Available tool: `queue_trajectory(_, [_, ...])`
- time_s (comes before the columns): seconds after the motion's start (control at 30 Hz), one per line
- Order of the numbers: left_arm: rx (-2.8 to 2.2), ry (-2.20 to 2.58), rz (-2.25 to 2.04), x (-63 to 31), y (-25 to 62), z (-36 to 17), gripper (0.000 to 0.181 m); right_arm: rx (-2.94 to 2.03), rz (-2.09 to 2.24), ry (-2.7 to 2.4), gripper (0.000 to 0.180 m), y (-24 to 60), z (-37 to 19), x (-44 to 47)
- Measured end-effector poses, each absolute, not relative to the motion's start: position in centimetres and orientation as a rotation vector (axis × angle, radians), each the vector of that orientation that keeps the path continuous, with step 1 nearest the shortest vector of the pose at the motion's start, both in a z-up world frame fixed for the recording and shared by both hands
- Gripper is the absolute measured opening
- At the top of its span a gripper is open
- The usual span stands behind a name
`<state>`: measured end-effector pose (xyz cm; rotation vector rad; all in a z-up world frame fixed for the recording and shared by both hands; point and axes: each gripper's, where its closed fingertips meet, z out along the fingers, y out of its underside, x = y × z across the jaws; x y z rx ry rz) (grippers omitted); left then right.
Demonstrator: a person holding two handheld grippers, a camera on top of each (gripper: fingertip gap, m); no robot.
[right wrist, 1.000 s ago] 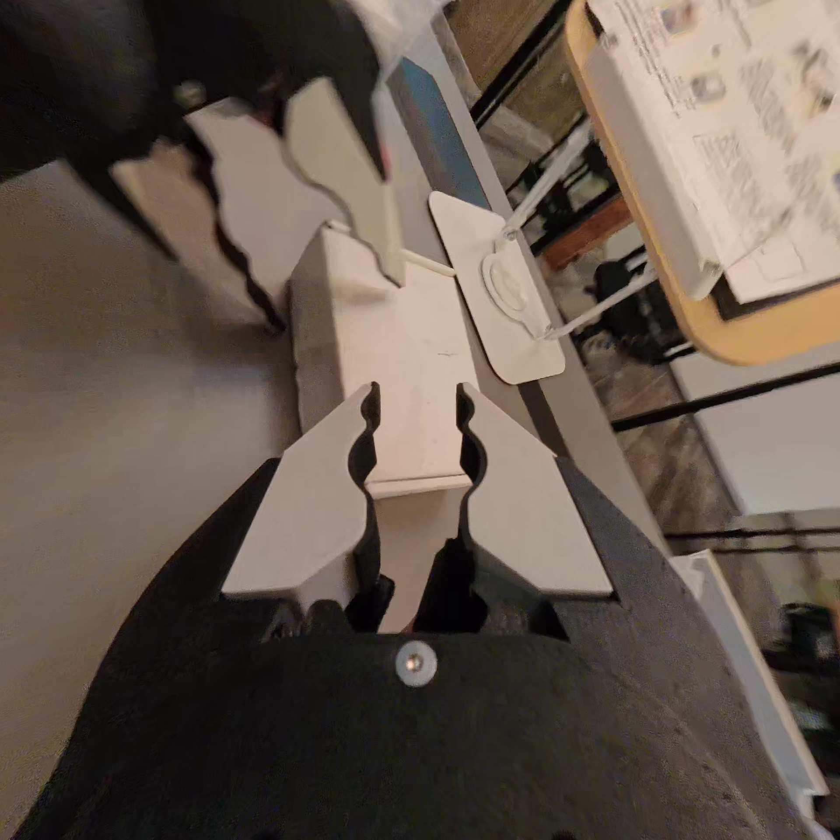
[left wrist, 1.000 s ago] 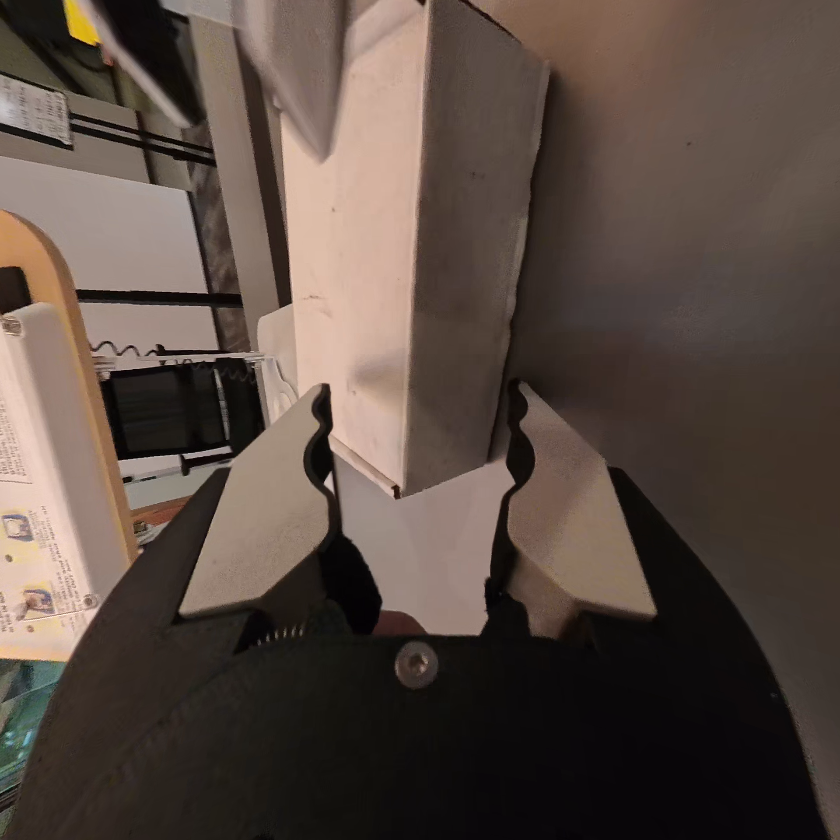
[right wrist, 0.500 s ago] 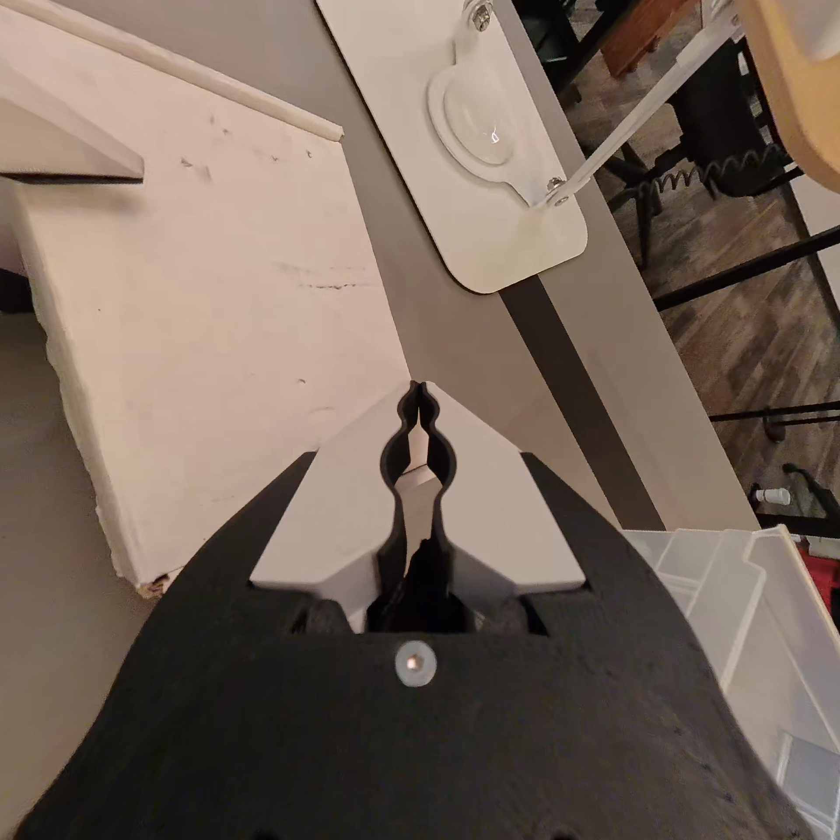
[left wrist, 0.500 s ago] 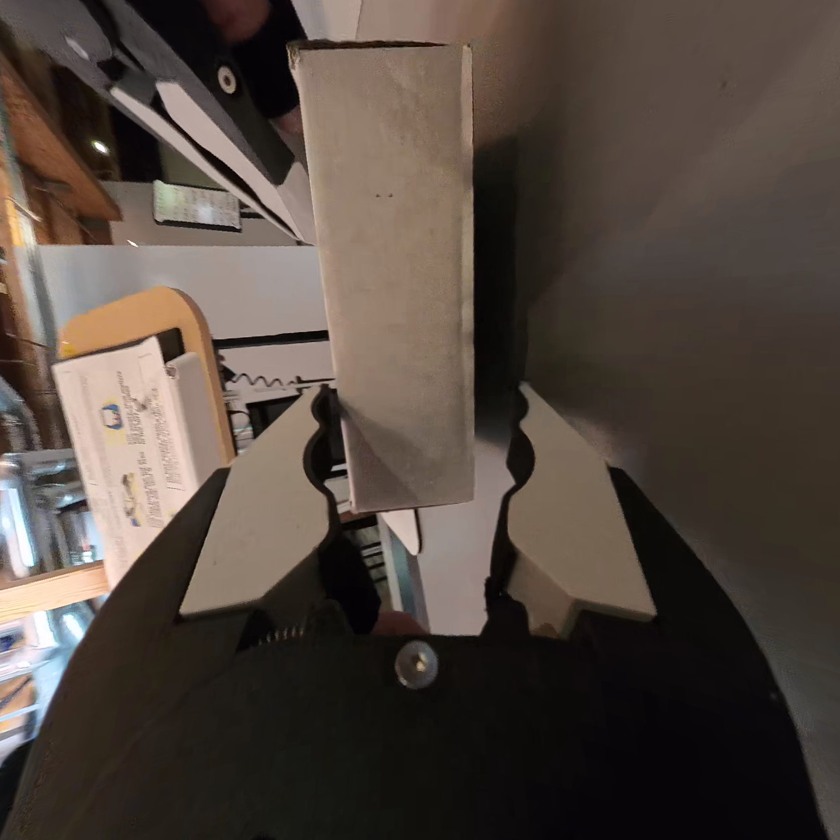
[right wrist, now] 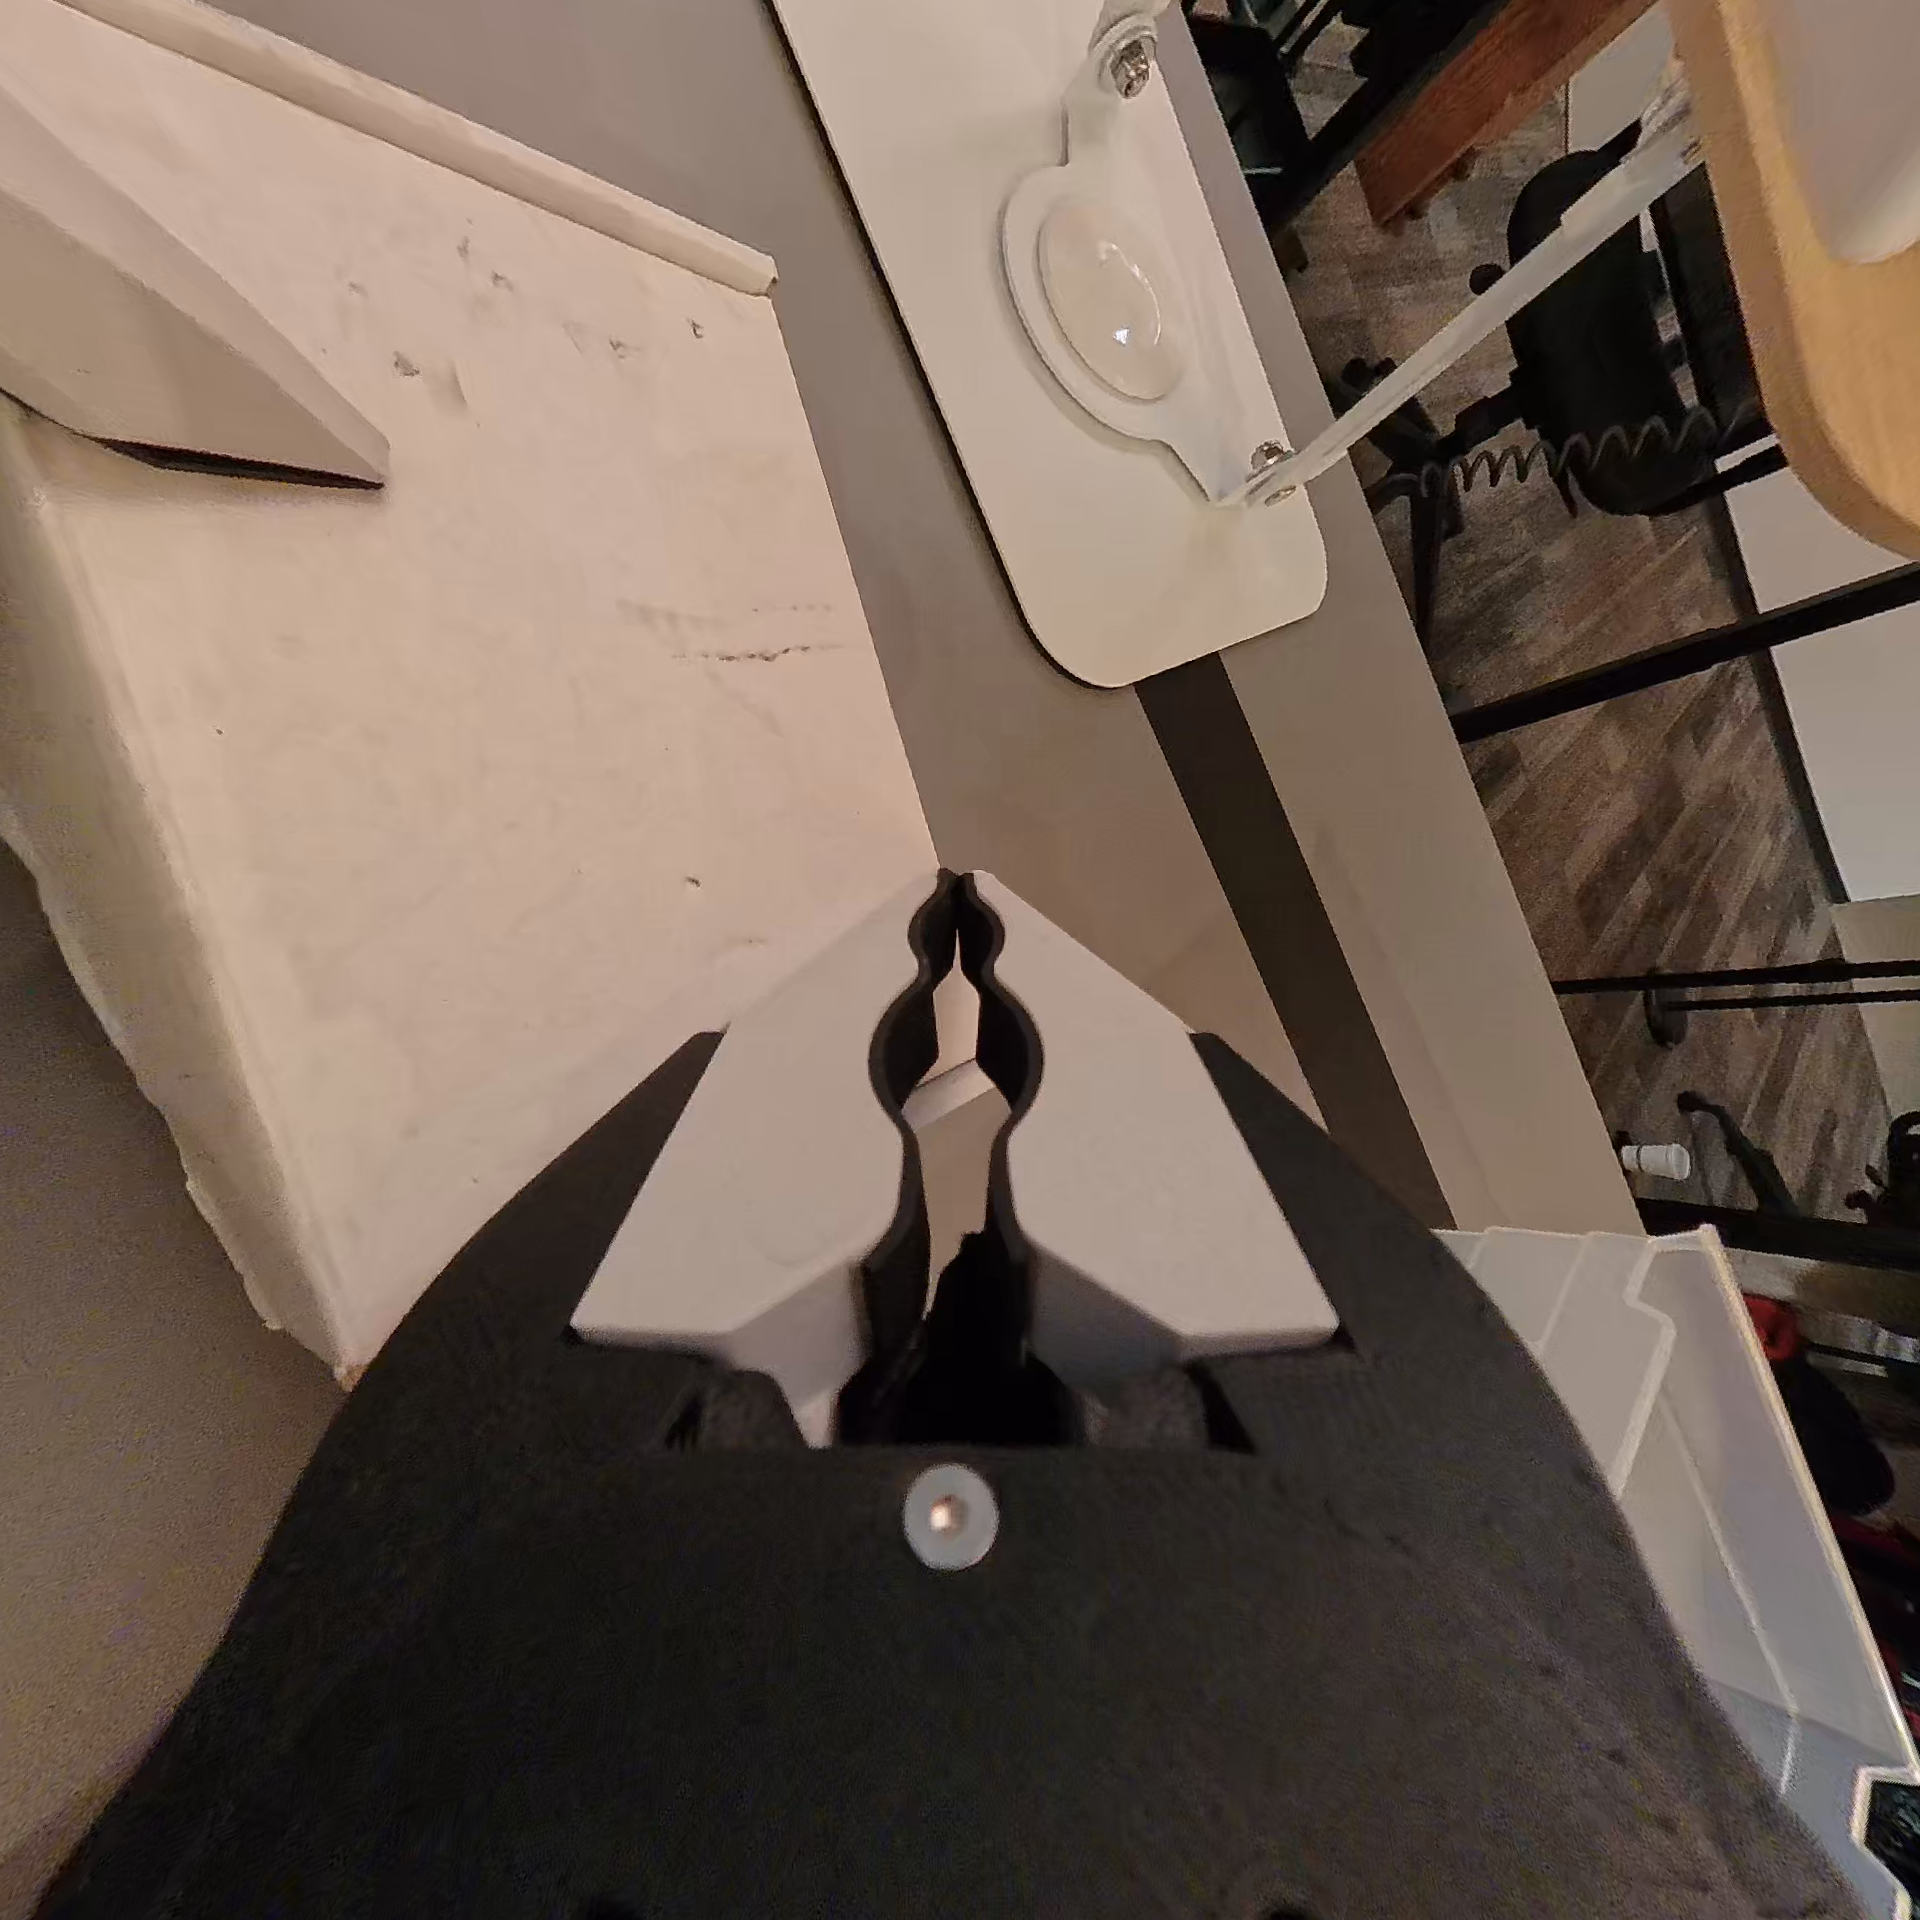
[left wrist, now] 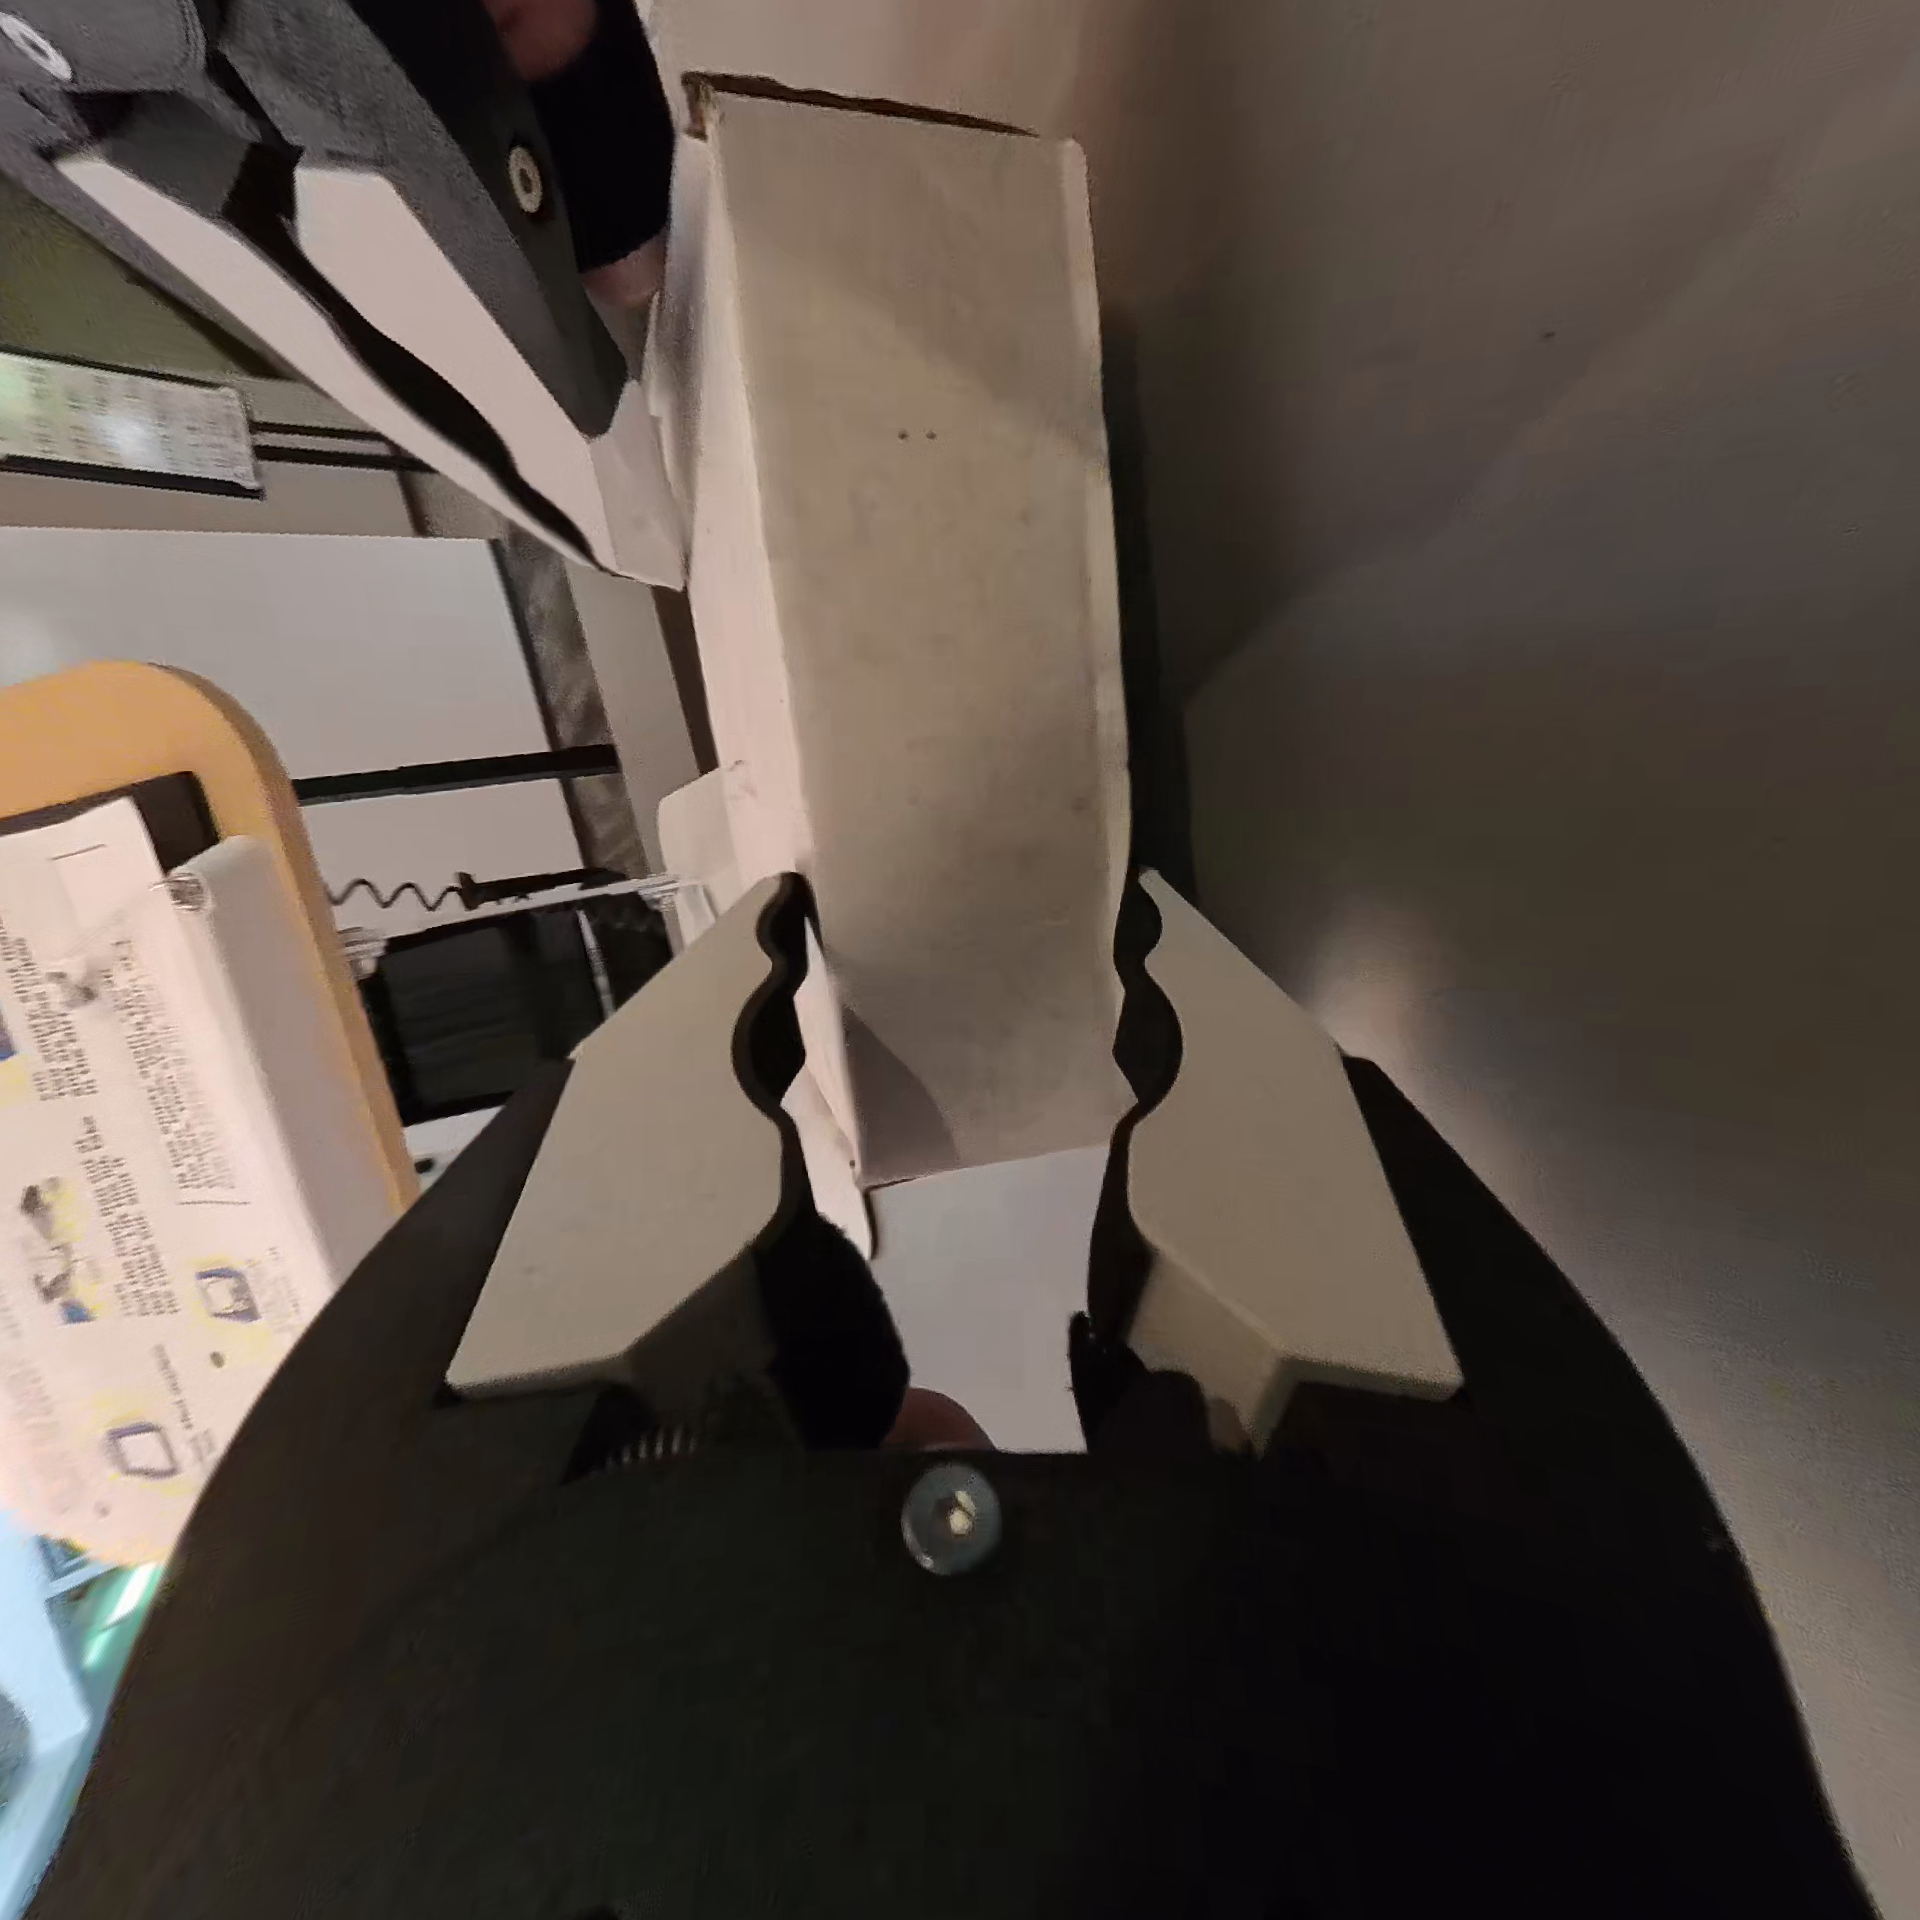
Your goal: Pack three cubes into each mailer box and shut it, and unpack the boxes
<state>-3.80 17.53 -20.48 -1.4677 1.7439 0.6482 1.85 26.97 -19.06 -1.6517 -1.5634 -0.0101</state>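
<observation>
A white mailer box (left wrist: 935,623) lies shut on the grey table (left wrist: 1558,727). My left gripper (left wrist: 961,894) straddles its near end, and both fingers press on the box's sides. In the right wrist view the box (right wrist: 468,727) fills the left side, with one left finger (right wrist: 208,395) over its far part. My right gripper (right wrist: 956,883) is shut at the box's front edge, and a thin white lid flap (right wrist: 945,1101) shows inside the jaws. In the left wrist view the right gripper (left wrist: 613,540) pinches that flap at the box's left side. No cubes are in view.
A white plate with a clear dome (right wrist: 1112,301) sits at the table's edge. A clear plastic bin (right wrist: 1662,1455) stands at the lower right. A round wooden table with printed sheets (left wrist: 135,1039) is beyond the table edge.
My right gripper was open over the box's front edge a second ago and has since shut there. My left fingers have drawn in onto the box's end, and the box has shifted slightly.
</observation>
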Motion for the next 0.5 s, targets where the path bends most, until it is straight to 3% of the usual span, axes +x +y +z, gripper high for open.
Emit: queue_trajectory(0.5, [-1.768,1.804,0.097,-3.5,16.4,-19.7,0.059,-1.655,0.040,-1.564,0.000,26.9,-19.1,1.7])
